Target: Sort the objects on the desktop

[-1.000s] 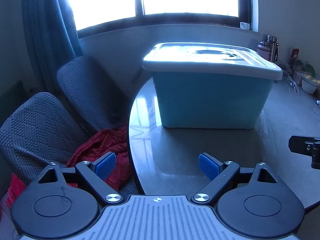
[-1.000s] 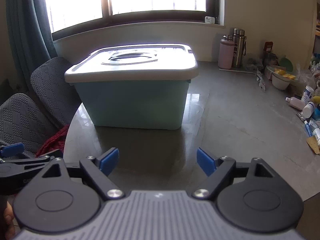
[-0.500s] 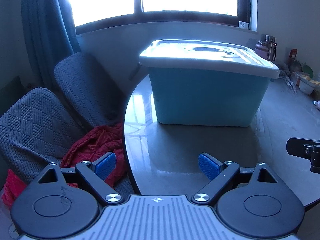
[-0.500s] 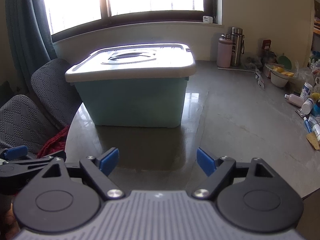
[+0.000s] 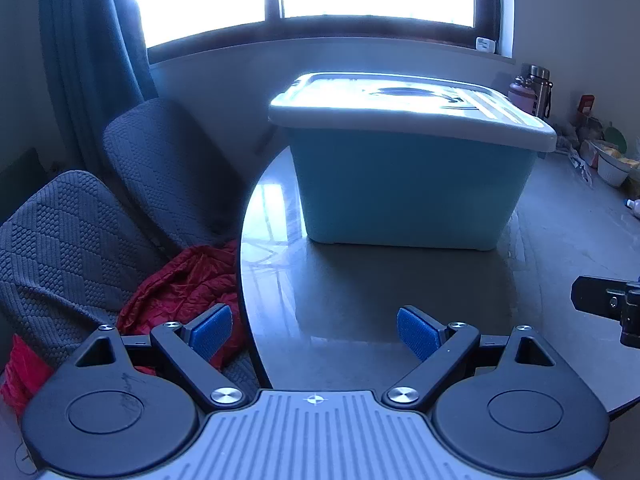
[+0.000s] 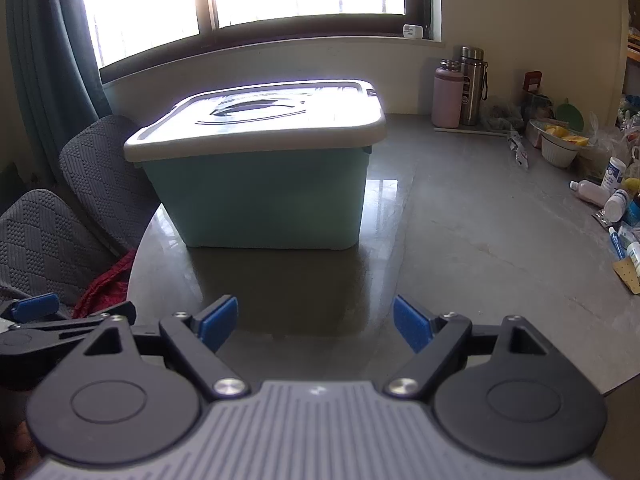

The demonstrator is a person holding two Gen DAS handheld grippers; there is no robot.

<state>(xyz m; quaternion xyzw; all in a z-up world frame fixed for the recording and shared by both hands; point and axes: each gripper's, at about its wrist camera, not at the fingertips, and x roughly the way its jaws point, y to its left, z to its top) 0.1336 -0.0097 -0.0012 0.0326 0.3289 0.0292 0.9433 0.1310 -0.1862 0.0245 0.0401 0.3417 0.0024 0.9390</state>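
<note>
Nearest the cameras, well short of the blue storage box (image 6: 260,196), the left tongs (image 5: 314,332) and right tongs (image 6: 316,322) hang over the grey surface (image 6: 460,240), each with its blue pads spread apart and nothing between them. Beyond them the box stands on the surface with its white lid (image 6: 264,120) on. Right of the box, well apart, small bottles (image 6: 600,196) lie scattered; farther back stand two flasks (image 6: 460,88).
</note>
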